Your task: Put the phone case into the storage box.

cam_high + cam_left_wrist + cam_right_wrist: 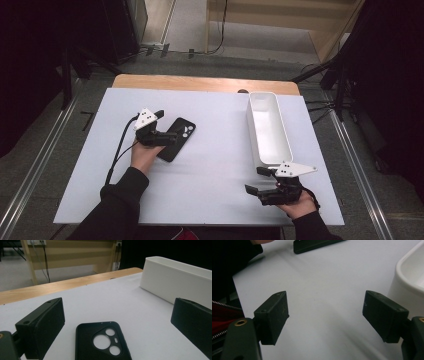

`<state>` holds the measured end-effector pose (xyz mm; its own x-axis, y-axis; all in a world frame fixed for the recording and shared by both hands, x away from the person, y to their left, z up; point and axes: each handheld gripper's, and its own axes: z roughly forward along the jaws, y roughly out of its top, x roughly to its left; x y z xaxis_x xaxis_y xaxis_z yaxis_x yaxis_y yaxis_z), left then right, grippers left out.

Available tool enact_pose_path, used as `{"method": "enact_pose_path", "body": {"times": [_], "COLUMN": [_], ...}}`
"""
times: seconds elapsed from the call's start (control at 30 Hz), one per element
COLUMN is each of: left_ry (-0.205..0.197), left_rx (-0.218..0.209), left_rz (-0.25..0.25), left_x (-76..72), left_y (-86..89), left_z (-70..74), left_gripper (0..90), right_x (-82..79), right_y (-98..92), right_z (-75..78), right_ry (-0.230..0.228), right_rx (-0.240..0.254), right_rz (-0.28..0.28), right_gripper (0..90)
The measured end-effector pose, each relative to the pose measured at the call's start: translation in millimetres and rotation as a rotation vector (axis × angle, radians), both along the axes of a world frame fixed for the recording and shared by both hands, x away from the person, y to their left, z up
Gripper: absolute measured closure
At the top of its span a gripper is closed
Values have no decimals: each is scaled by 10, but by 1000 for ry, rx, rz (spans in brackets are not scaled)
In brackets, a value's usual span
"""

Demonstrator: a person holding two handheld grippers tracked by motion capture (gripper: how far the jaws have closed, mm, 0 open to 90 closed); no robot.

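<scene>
Black, both claws stand spread and empty: our left claw point(117, 322) straddles the phone case point(102, 341) at centre-left, flat, camera cutouts up; our right claw point(325, 315) hovers at lower right over the desk point(215, 165).

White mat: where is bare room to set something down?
The white mat is bare between the black phone case and the white bin, and along its far-left corner. It is crowded around the left gripper and between the right gripper and the bin.

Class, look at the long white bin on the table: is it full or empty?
Empty. The high view looks straight into the white bin and shows only its bare white floor and walls. The phone case lies outside it on the table.
</scene>
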<state>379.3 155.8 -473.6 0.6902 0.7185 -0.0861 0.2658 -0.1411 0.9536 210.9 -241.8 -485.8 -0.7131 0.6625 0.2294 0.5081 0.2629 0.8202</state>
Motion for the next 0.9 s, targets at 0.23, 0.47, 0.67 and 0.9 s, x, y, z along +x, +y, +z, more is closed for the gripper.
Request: {"method": "enact_pose_path", "body": {"times": [0.23,0.47,0.67,0.9], "left_ry": [-12,14,42,82], "left_rx": [1,49,77,118], "left_rz": [10,22,37,42], "left_x": [-43,-39,-12,9], "left_y": [-26,-42,-39,-66], "left_z": [-126,-250,-297,-298], "left_gripper": [0,0,0,0], "right_x": [0,0,-3,-2], "right_y": [6,8,12,16], "right_z": [-1,-3,-3,-3], "right_ry": [1,2,7,6], "right_rx": [-1,-6,-7,-11], "right_rz": [4,5,8,11], "right_gripper": [194,194,194,194]}}
